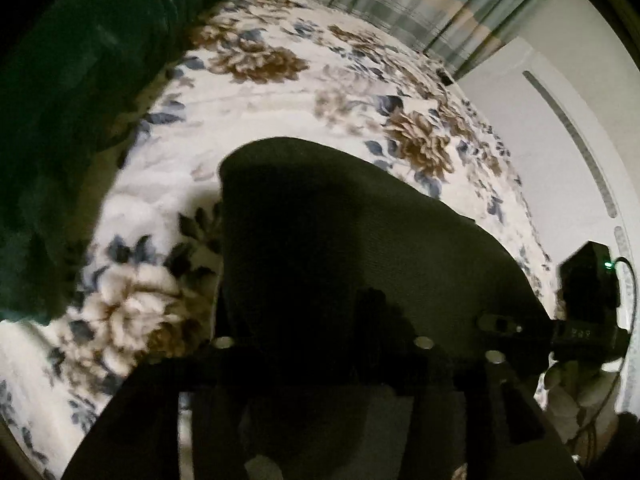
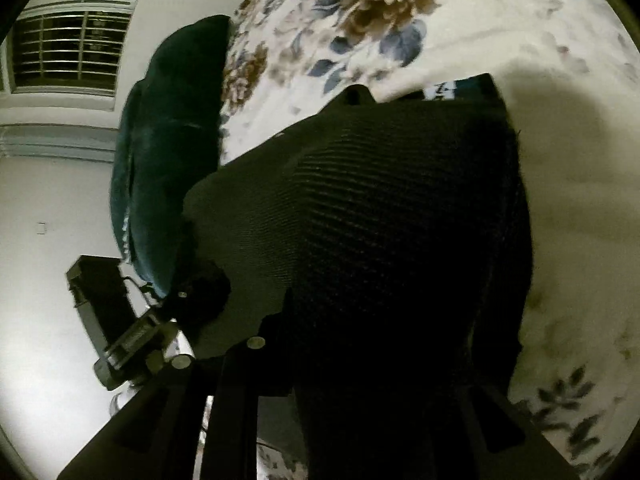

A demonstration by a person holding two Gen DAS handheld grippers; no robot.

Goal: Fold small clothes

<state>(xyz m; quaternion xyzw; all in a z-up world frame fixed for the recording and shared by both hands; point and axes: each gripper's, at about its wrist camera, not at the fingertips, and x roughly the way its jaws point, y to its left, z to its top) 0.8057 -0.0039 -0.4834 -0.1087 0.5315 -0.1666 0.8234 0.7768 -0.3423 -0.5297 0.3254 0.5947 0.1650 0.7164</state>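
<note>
I am mid-fold on a dark ribbed knit garment that drapes over both grippers above the floral bedspread; it fills the lower middle of both wrist views, with its far edge lying on or just over the bedspread toward the middle of the bed. My left gripper sits under the cloth in deep shadow; I cannot tell from this view how wide its fingers stand or whether they pinch the fabric. My right gripper is likewise buried under the ribbed cloth, and I cannot tell whether it has a hold either. A dark green pillow or cushion lies along the bed's far-left edge in the left view, well apart from the garment. A plaid curtain hangs beyond the bed. I judge that the fold is being carried across or laid down. Next I need to set the cloth flat on the bedspread, check that both edges line up, and draw both grippers clear without dragging the layer back.
</note>
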